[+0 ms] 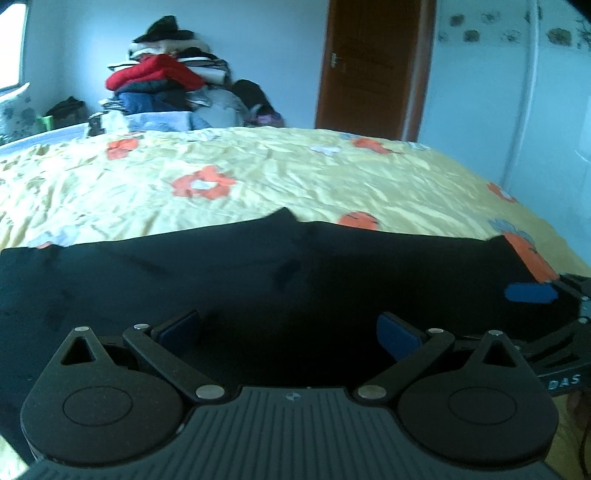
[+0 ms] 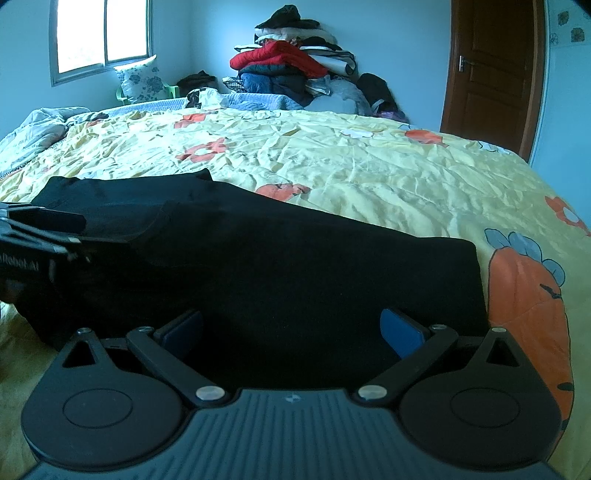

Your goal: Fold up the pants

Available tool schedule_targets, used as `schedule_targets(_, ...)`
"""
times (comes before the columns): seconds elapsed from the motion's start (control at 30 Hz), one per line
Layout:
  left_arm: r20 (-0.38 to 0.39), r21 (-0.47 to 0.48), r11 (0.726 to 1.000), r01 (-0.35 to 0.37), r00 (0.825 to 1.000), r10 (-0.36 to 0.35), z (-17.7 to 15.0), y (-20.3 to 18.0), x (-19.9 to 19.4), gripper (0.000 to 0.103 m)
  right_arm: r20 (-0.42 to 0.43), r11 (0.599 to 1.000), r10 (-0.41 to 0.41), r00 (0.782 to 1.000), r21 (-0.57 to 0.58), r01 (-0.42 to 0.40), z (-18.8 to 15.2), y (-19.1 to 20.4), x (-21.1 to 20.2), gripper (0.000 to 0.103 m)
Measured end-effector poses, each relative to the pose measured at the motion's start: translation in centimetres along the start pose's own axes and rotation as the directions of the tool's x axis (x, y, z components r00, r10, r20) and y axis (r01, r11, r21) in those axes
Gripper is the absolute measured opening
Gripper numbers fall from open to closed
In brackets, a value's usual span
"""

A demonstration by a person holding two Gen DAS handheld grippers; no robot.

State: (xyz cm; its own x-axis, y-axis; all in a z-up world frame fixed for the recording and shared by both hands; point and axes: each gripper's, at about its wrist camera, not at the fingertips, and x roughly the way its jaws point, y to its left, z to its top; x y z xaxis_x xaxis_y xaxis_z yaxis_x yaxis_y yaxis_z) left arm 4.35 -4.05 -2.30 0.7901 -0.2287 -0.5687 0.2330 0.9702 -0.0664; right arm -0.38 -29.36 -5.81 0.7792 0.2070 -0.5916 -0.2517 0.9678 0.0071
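Note:
Black pants lie spread flat on the yellow flowered bedspread, near the bed's front edge. They also fill the lower middle of the right wrist view. My left gripper is open, its blue pads wide apart just over the near edge of the pants. My right gripper is open too, over the pants' near edge. The right gripper shows at the right edge of the left wrist view; the left gripper shows at the left edge of the right wrist view. Neither holds cloth.
A tall pile of clothes stands beyond the far side of the bed. A brown door is at the back right, a window at the back left. A rumpled light quilt lies at the bed's far left.

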Motion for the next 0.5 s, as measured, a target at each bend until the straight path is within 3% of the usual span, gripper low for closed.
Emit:
schedule_targets(0.2,-0.002,-0.032,0.999,-0.017,1.000,0.017,-0.7,1.2,0.3,0.103,0.000,1.000,0.000,1.000,0.000,0.000,0.0,0.0,0.0,0.103)
schedule_targets(0.5,-0.002,0.010,1.000,-0.029,1.000,0.029,-1.1,0.6,0.5,0.103,0.000,1.000,0.000,1.000,0.000,0.000,0.0,0.0,0.0,0.103)
